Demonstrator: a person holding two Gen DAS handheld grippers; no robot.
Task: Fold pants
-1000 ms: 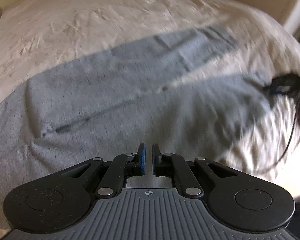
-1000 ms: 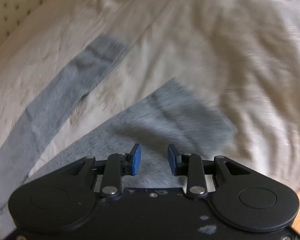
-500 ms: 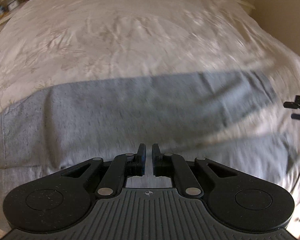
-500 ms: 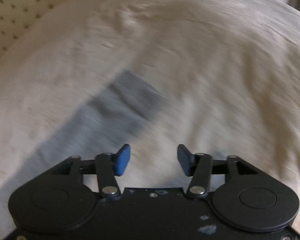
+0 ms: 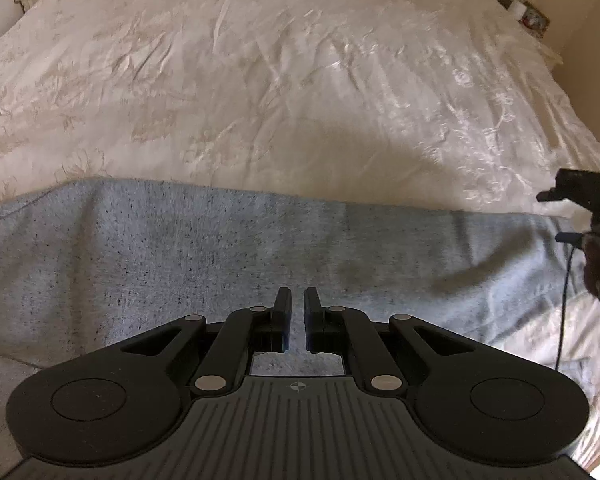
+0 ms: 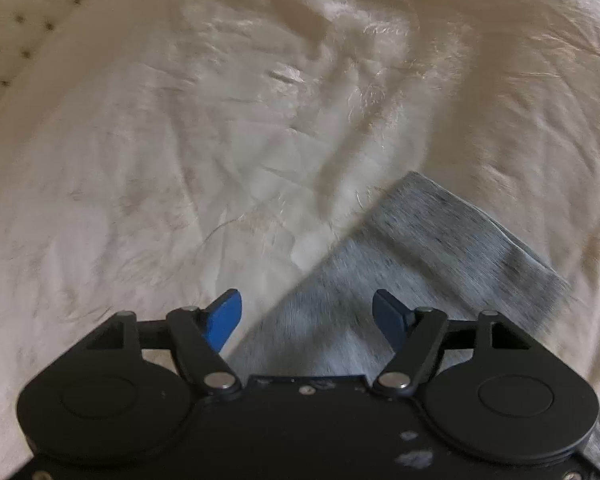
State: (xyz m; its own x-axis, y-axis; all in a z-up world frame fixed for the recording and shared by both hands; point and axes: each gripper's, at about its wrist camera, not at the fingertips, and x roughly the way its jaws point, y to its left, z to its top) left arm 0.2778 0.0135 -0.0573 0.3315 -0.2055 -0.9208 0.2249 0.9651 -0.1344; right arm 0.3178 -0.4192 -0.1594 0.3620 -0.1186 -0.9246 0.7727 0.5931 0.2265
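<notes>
Left gripper [image 5: 297, 322]: angled down, jaws pressed together, empty. Right gripper [image 6: 307, 314]: jaws just spreading, empty. Heather-grey knit pants [image 5: 204, 256]: flat on cream bedspread [image 5: 300, 80].

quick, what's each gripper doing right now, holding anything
left gripper: closed, holding nothing, above the grey pants.
right gripper: open, jaws have just been opening, nothing gripped between them.

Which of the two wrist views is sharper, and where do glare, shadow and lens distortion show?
Left wrist view: sharper, knit speckle on the grey pants readable; sheen glares off the cream bedspread; a soft shadow lies above the pants' far edge; fisheye bows the bed's edges. Right wrist view: motion-smeared, pants cuff streaked, bedspread creases softened.
</notes>
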